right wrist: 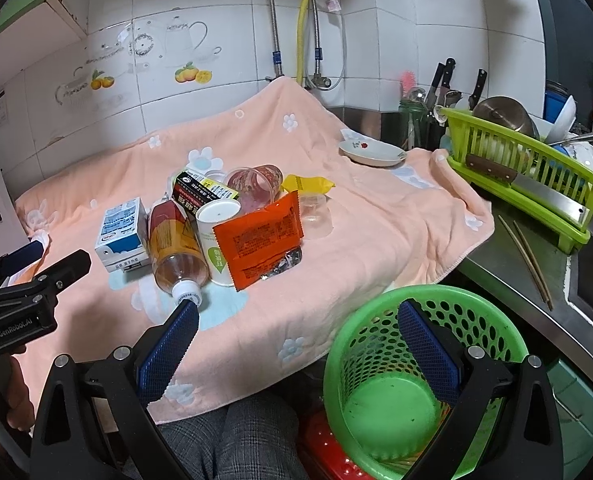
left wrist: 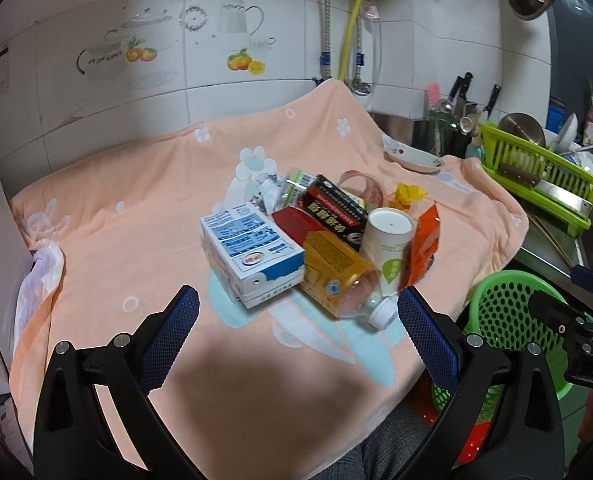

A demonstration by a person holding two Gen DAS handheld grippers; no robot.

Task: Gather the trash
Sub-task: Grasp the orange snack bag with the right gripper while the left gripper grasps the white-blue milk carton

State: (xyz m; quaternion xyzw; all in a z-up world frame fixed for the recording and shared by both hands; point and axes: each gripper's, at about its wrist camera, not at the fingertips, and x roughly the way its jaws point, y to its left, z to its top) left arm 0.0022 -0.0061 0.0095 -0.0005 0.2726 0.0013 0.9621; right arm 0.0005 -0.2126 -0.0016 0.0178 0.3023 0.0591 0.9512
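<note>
Both grippers, left (left wrist: 298, 312) and right (right wrist: 298, 326), hang with fingers spread wide, holding nothing. The trash lies heaped on the peach towel-covered table (right wrist: 356, 248): blue-white milk carton (left wrist: 252, 252), amber plastic bottle (right wrist: 176, 240), orange foil sachet (right wrist: 260, 240). The empty green perforated basket (right wrist: 416, 360) stands just beside the table edge. Advisable: take the topmost, nearest item first, since overlapping pieces may shift. A white dish (right wrist: 372, 153) sits behind the heap.

Trash pile on the towel (right wrist: 336, 208) covering the desk: carton (right wrist: 122, 232) at left, bottle (right wrist: 176, 244) and pouch (right wrist: 260, 232) in front, box (right wrist: 204, 194) behind. Basket (right wrist: 380, 392) below the desk's right edge; dish rack (right wrist: 536, 176) farther right.
</note>
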